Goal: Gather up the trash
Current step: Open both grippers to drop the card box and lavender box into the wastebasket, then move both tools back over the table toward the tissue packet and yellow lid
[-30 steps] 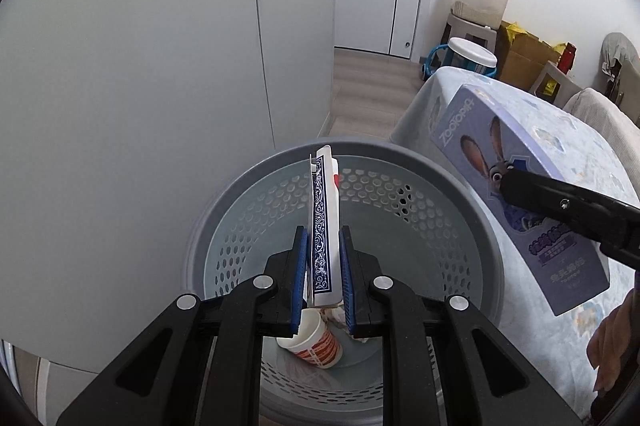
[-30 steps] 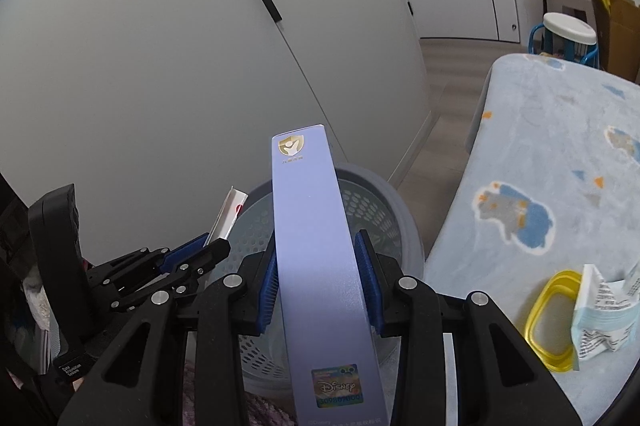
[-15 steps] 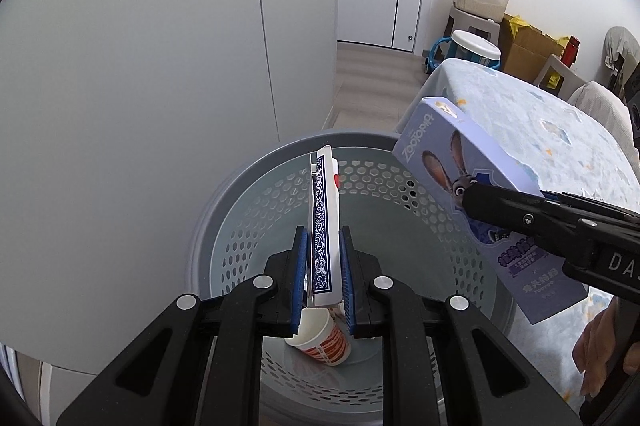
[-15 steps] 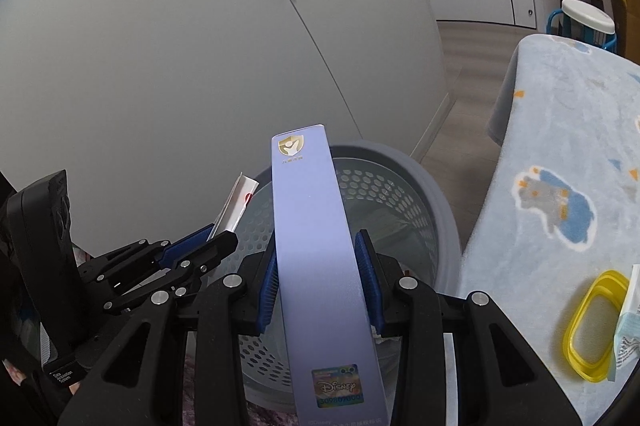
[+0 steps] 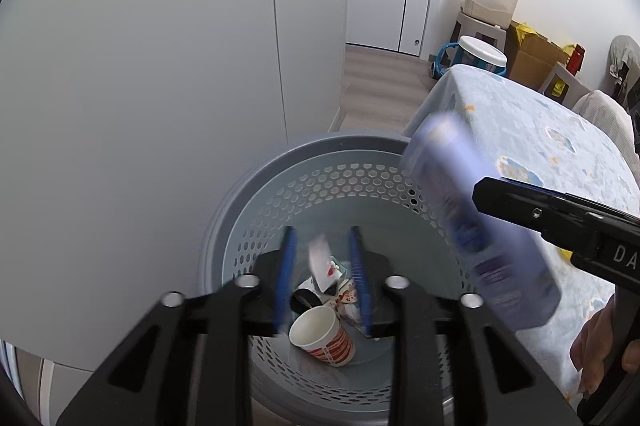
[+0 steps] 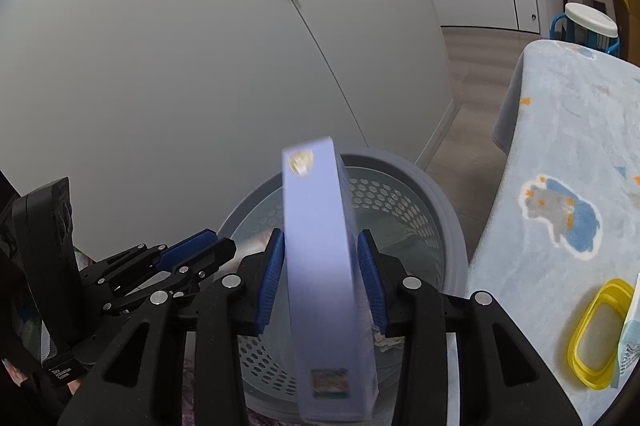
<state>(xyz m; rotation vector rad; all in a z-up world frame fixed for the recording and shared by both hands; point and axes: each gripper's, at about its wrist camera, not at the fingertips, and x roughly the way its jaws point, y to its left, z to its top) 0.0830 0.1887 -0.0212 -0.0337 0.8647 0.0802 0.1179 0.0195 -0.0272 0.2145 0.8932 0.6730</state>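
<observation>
Both grippers are positioned over the grey perforated bin (image 5: 224,226), which stands on the floor between a white cabinet (image 5: 140,86) and a table (image 5: 540,146) covered with a pale blue patterned cloth. Left gripper (image 5: 322,278): its jaws have just been opening, and the blue fingers (image 5: 286,266) now stand spread with clear space on both sides of the card pack (image 5: 320,262). The pack is blurred, tilted, touches neither finger, and lies in the gap between them, above the bin contents. Inside the bin, a paper cup (image 5: 322,336) with orange stripes lies on its side at the bottom, beside other small scraps that are too indistinct to identify. Right gripper (image 6: 322,278): its jaws have also just been opening. The lilac box (image 6: 324,266) stands on edge between the fingers (image 6: 272,278), blurred, with its top leaning slightly left. The left finger lies just beside or against the box face; which of the two cannot be determined. A visible gap separates the right finger from the box. In the left wrist view the same box appears smeared and slanted over the right rim of the bin, next to the black right gripper body. A hand (image 5: 600,342) grips that tool at the lower right. A yellow lid (image 6: 596,334) lies on the table.
</observation>
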